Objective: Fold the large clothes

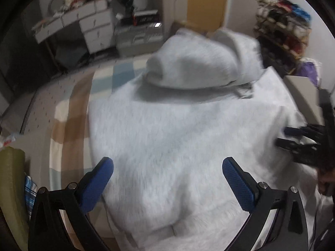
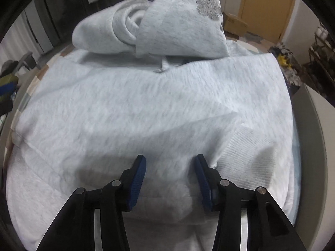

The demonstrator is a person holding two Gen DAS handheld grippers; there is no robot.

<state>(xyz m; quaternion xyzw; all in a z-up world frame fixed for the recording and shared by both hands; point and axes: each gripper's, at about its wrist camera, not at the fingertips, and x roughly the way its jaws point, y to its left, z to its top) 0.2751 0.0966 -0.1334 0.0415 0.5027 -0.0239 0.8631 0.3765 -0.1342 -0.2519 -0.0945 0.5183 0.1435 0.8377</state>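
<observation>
Over one grey hoodie [image 2: 146, 104]: left gripper [image 1: 167, 167] released, right gripper [image 2: 170, 163] released; one embroidered flower [image 2: 209, 7].

Dim indoor light — left view motion-blurred, fisheye edges dark.

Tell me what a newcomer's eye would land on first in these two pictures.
A big pale grey hoodie fills both views, spread flat over a striped bedcover. Its hood lies bunched at the far end, with a grey flower patch stitched on it. Near the camera, the blue-padded left gripper and right gripper both hang open above the cloth.
</observation>
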